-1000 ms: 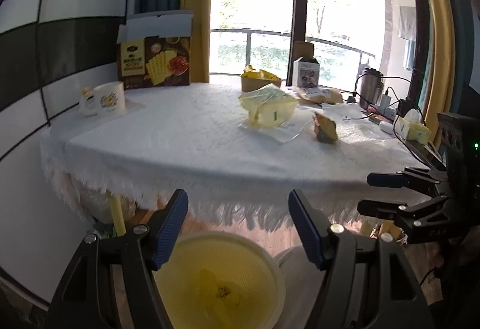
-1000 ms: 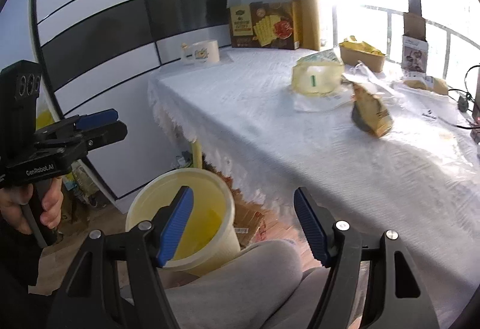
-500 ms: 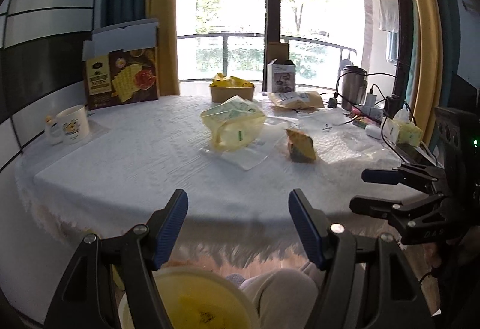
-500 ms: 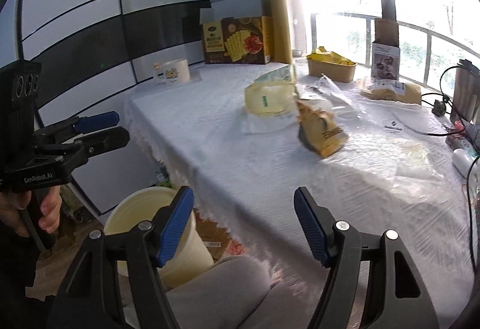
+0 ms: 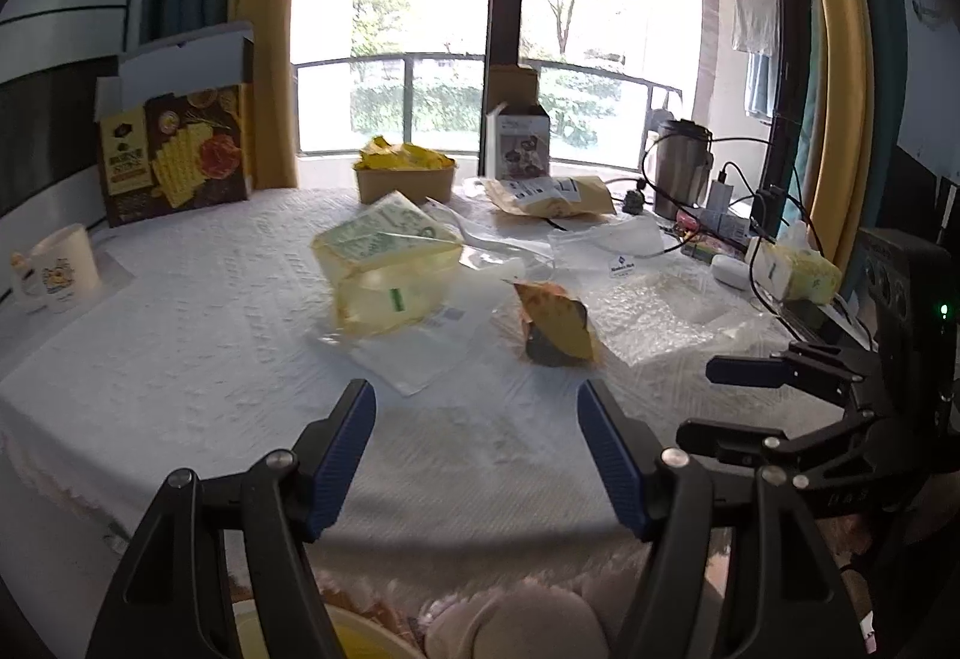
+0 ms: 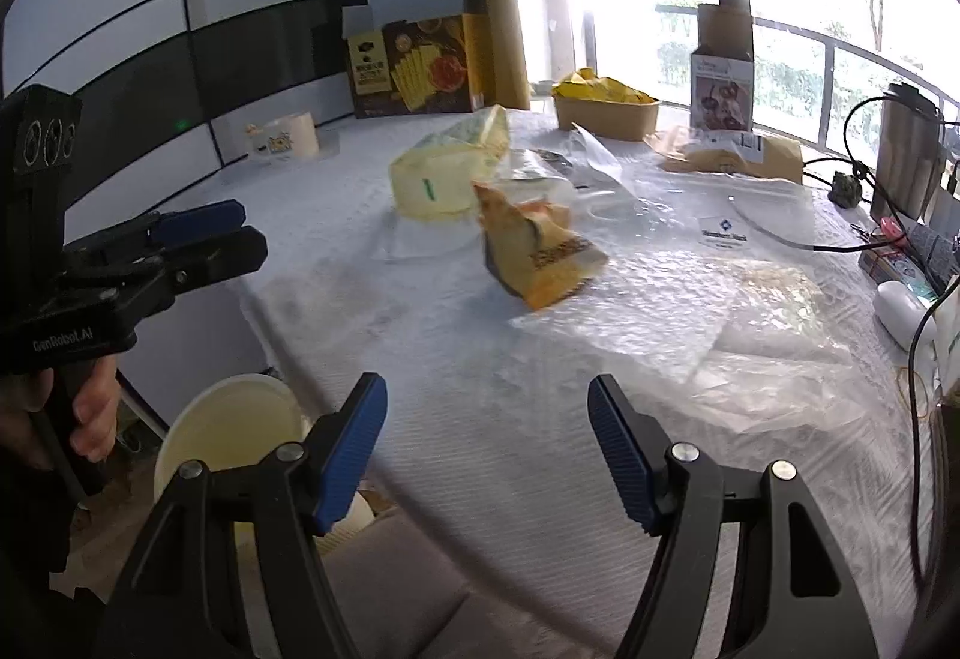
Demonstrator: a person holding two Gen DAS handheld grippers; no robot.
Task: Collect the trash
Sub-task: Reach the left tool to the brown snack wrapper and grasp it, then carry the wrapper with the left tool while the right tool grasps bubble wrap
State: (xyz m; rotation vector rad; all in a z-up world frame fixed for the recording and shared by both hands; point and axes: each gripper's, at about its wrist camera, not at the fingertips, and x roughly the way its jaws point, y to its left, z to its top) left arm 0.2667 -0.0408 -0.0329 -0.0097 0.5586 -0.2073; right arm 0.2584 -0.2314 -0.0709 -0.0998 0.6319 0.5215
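— Where is the trash seen?
— A crumpled orange snack bag [image 5: 555,323] is seen mid-counter [image 5: 180,359], just beside a yellow plastic bag [image 5: 390,269]; bubble wrap [image 6: 690,323] is spread nearby.
— And the tools?
— The left tool [image 5: 477,449] and right tool [image 6: 487,449] are held apart, with nothing gripped. A cream bin [image 6: 228,431] is seen below.

Daylight from window [image 5: 510,59] at 12 o'clock in left wrist view, at 1 to 2 o'clock in right wrist view; glass blown out white there. Tablecloth [image 6: 480,359] evenly lit, soft shadow band along near edge. Yellow bag [image 5: 390,269] slightly motion-blurred in both views. Strong fisheye bending: wall panels and curtains curve toward rim, corners vignette to black. Gripper fingers [image 5: 342,449] at 6 o'clock sharp, dark, unlit underneath.
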